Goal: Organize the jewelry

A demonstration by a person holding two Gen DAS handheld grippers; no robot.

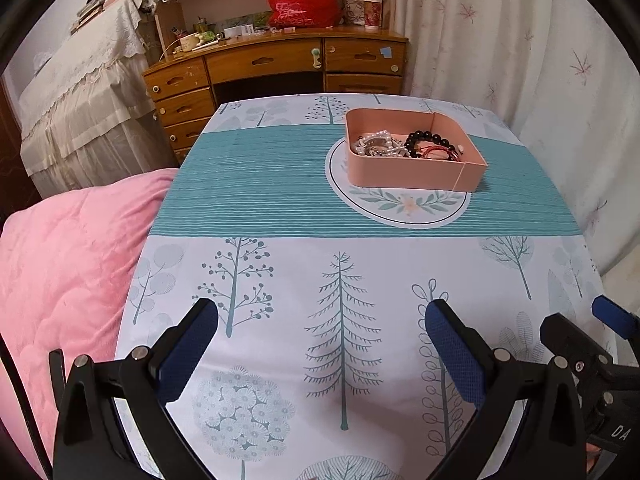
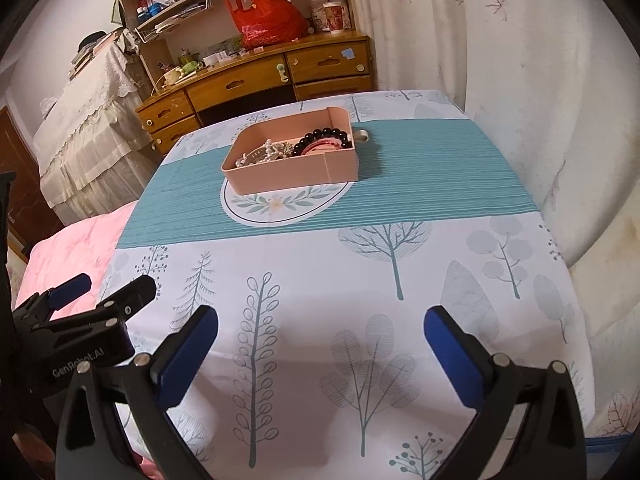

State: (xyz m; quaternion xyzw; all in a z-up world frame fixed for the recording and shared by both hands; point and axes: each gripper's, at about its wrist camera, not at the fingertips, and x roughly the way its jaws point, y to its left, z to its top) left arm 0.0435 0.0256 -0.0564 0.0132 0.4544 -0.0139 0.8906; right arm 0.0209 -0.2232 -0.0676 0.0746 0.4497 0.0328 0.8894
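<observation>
A pink rectangular box (image 1: 416, 174) stands on the table's teal band, far from both grippers; it also shows in the right wrist view (image 2: 288, 178). Inside lie a black bead bracelet (image 1: 430, 138), pearl strands (image 1: 376, 142) and red cord pieces (image 1: 440, 154). In the right wrist view the black bracelet (image 2: 326, 134) lies at the box's right end. My left gripper (image 1: 322, 320) is open and empty above the near table edge. My right gripper (image 2: 322, 322) is open and empty beside it. The right gripper's fingers (image 1: 576, 340) show in the left wrist view.
The table wears a tree-print cloth (image 1: 340, 280). A pink quilt (image 1: 60, 264) lies to the left. A wooden desk (image 1: 276, 64) with a red bag (image 1: 300, 0) stands behind. A white curtain (image 1: 520, 60) hangs to the right.
</observation>
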